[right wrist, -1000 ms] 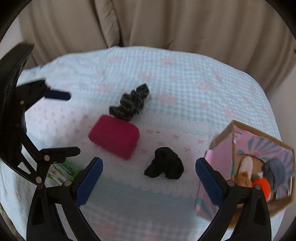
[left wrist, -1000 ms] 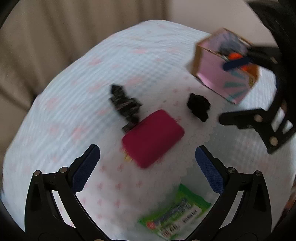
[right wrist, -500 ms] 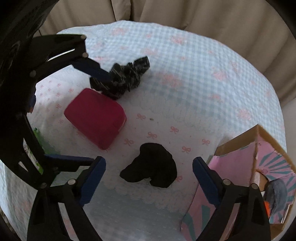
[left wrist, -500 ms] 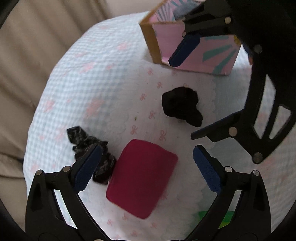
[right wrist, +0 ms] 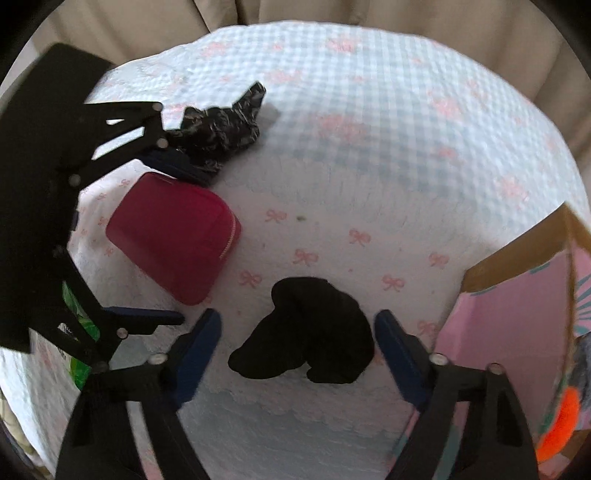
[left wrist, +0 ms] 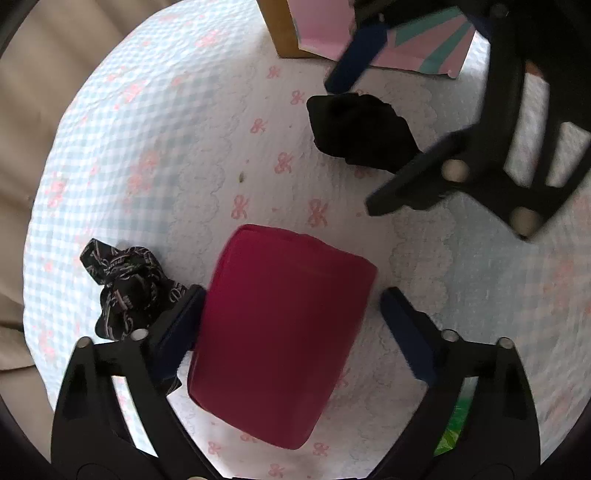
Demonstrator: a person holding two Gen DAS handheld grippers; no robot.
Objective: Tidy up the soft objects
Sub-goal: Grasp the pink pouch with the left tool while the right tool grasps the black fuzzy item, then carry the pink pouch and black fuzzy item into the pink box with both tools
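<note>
A red zip pouch [left wrist: 280, 332] lies on the checked tablecloth [left wrist: 155, 147], and my left gripper [left wrist: 291, 295] straddles it. Its jaws are closing: the left pad [left wrist: 184, 325] is at the pouch's edge, while the right pad [left wrist: 406, 332] stands a little off. My right gripper [right wrist: 297, 315] hangs over a black cloth lump [right wrist: 306, 332], which lies between its closing jaws with small gaps on both sides. A patterned black scarf [left wrist: 125, 288] is bunched against the pouch's left side. In the right wrist view the pouch [right wrist: 173, 236] sits under the left gripper's frame.
A pink cardboard box [right wrist: 517, 314] stands open at the right, with an orange soft item [right wrist: 557, 417] inside. A green packet [right wrist: 79, 325] lies near the table's edge behind the left gripper. Beige curtains [right wrist: 332, 14] hang behind the round table.
Both grippers have dropped towards the table and their jaws have narrowed. The left view has rolled. The pouch now sits between the left fingers and the black lump between the right fingers.
</note>
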